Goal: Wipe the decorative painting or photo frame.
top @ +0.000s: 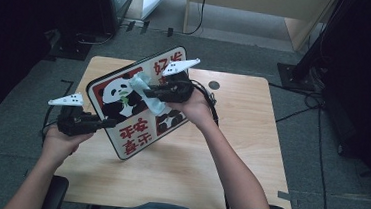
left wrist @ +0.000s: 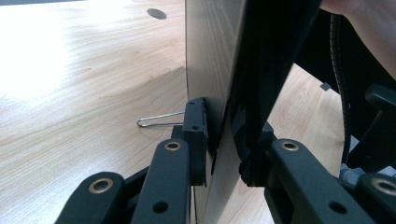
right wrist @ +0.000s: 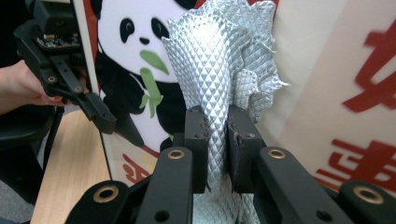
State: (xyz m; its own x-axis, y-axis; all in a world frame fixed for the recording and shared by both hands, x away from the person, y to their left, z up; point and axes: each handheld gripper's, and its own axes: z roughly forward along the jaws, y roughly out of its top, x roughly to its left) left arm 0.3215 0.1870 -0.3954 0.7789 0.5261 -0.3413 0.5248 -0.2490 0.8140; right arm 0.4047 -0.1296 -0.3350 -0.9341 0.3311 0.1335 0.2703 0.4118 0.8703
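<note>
Two grippers: left [top: 102, 123] clamps sign [top: 136, 130], right [top: 149, 91] pinches cloth [top: 142, 88].

Both hand-held grippers are all black, left hand-held gripper [top: 106, 123] and right hand-held gripper [top: 150, 92] alike, each topped with a white three-cornered plate with dark dots. Jaw linkage arms have brass-ringed pivots. Black ribbed cable trails off. Person's wearing grey-blue short sleeves.
</note>
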